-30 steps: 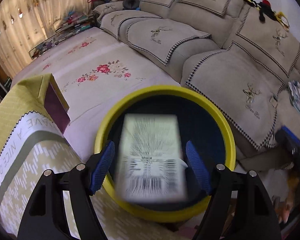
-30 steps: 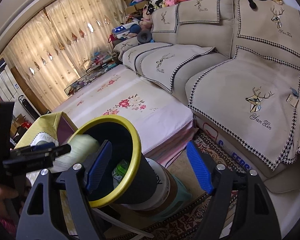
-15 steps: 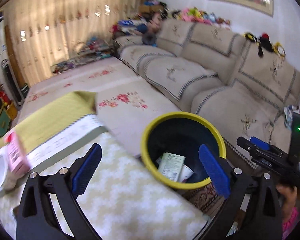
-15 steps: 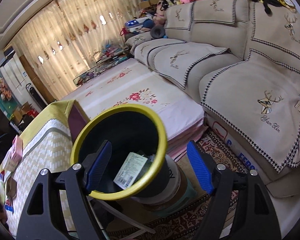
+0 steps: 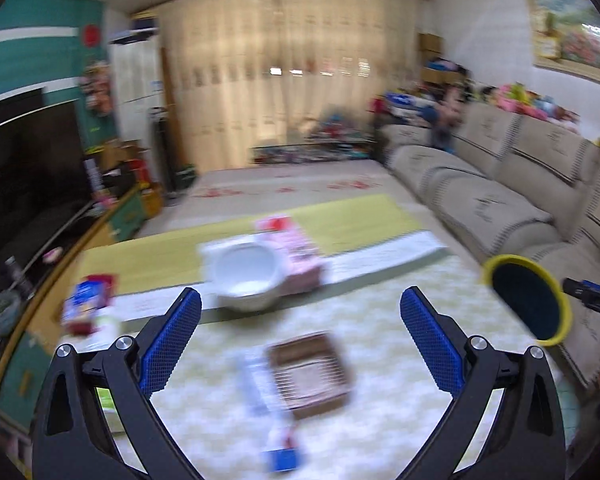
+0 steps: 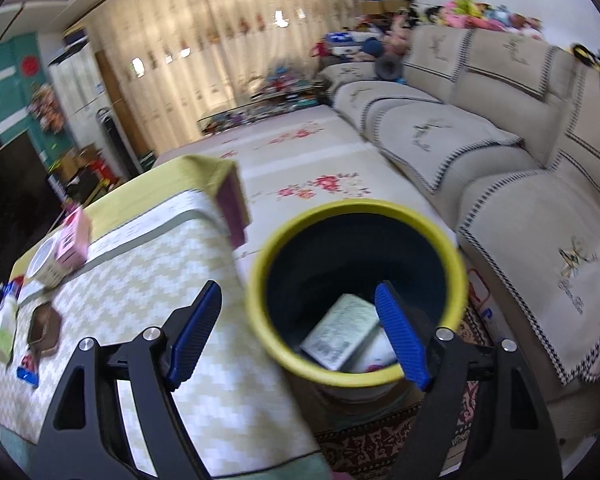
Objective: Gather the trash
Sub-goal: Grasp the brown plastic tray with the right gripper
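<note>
Since the earlier frame the left gripper [image 5: 300, 344] has swung off the yellow-rimmed bin [image 5: 528, 298], now at three o'clock, to the table [image 5: 380, 420]; jaws apart, empty, above a brown tray [image 5: 310, 376]. In the right wrist view, the right gripper [image 6: 300, 332] hangs apart and empty at the bin [image 6: 356, 216], a printed packet [image 6: 342, 332] lying inside.

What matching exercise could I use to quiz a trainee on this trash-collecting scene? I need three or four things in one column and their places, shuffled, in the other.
Things:
1. white printed paper packet
2. pink rectangular carton
3. brown shallow cardboard tray
4. yellow-rimmed dark round bin

Places:
A. on the zigzag-patterned tablecloth, nearest the left hand-held gripper
B. on the floor between table and beige sofa
C. inside the bin
D. beside the white round bowl at the far part of the table

Pairs: 1-C, 2-D, 3-A, 4-B
</note>
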